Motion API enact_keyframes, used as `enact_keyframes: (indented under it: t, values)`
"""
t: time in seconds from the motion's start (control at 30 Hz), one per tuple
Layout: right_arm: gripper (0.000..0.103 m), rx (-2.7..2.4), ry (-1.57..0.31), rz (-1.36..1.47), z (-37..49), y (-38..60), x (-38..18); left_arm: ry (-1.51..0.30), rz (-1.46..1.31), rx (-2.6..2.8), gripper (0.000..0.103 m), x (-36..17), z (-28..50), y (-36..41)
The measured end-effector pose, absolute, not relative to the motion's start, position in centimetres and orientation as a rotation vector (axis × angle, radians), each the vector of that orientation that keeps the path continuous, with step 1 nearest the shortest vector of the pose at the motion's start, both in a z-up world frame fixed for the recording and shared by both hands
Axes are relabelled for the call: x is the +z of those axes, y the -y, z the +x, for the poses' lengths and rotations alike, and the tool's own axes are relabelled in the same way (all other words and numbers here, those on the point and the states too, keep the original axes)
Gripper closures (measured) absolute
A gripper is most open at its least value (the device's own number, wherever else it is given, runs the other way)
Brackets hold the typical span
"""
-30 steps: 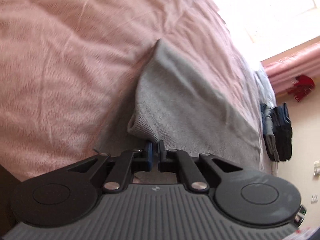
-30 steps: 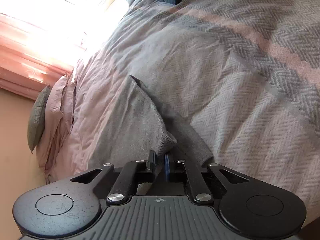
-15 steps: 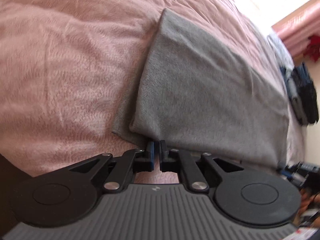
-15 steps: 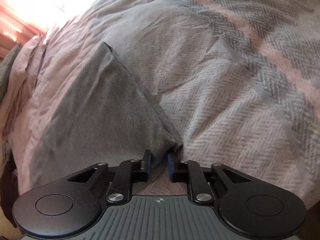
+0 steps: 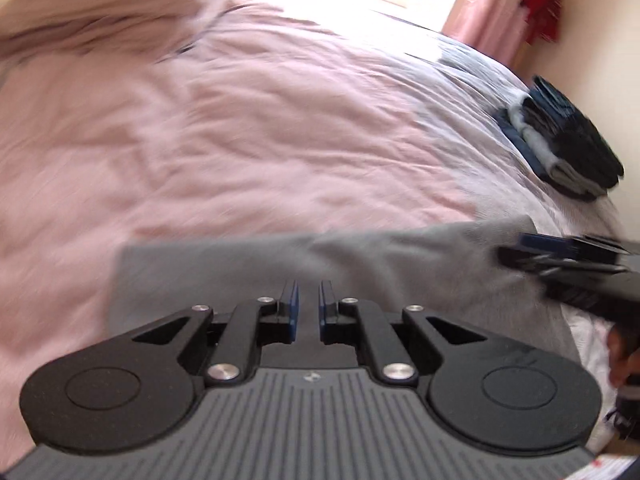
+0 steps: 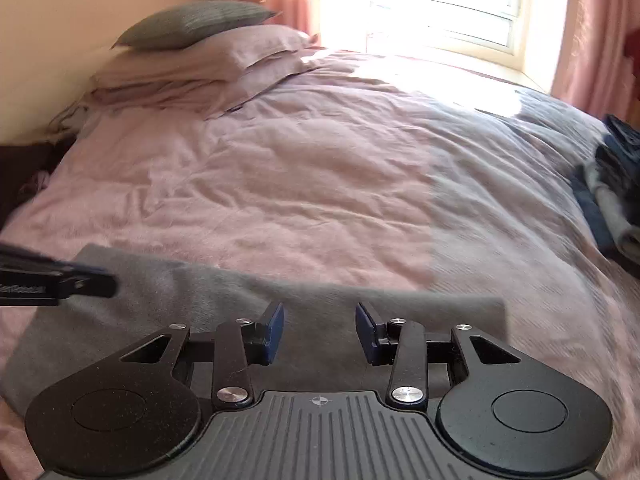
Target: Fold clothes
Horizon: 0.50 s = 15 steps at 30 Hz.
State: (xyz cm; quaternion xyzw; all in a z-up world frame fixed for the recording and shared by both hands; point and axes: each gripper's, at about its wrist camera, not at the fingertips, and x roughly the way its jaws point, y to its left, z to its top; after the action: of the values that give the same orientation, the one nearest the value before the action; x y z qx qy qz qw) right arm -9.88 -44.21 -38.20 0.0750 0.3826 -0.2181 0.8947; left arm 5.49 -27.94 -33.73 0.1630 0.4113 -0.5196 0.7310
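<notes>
A folded grey garment (image 5: 240,272) lies flat on the pink duvet (image 5: 240,140), stretching across the near part of the bed. My left gripper (image 5: 310,306) hovers over its near-left part, jaws slightly apart with nothing between them. In the right wrist view the same garment (image 6: 192,296) shows under my right gripper (image 6: 320,332), which stands wide open and empty. The right gripper (image 5: 516,248) enters the left wrist view from the right, over the garment's far corner. The left gripper (image 6: 100,280) enters the right wrist view from the left.
A stack of folded dark and blue clothes (image 5: 560,148) sits at the bed's right side, also the stack (image 6: 616,192) in the right wrist view. Pillows (image 6: 200,52) lie at the head by the wall. A bright window (image 6: 440,8) is behind. A hand (image 5: 620,356) holds the right gripper.
Both grippers have let go of the grey garment, opened and pulled back and up. The garment now lies flat on the bed. Both views have swung toward the window.
</notes>
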Motion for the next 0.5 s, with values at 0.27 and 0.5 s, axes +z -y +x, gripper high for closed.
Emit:
enact_keyframes:
  t: [0.27, 0.5]
  values:
    - [0.066, -0.532, -0.770, 0.069, -12.8, 49.5, -43.2, -0.730, 0.467, -1.174, 0.079, -39.8, 5.7, 30.7]
    - [0.060, -0.743, -0.779, 0.215, -19.7, 52.4, -40.0, -0.801, 0.359, -0.951, 0.095, -39.5, 15.0, 24.7]
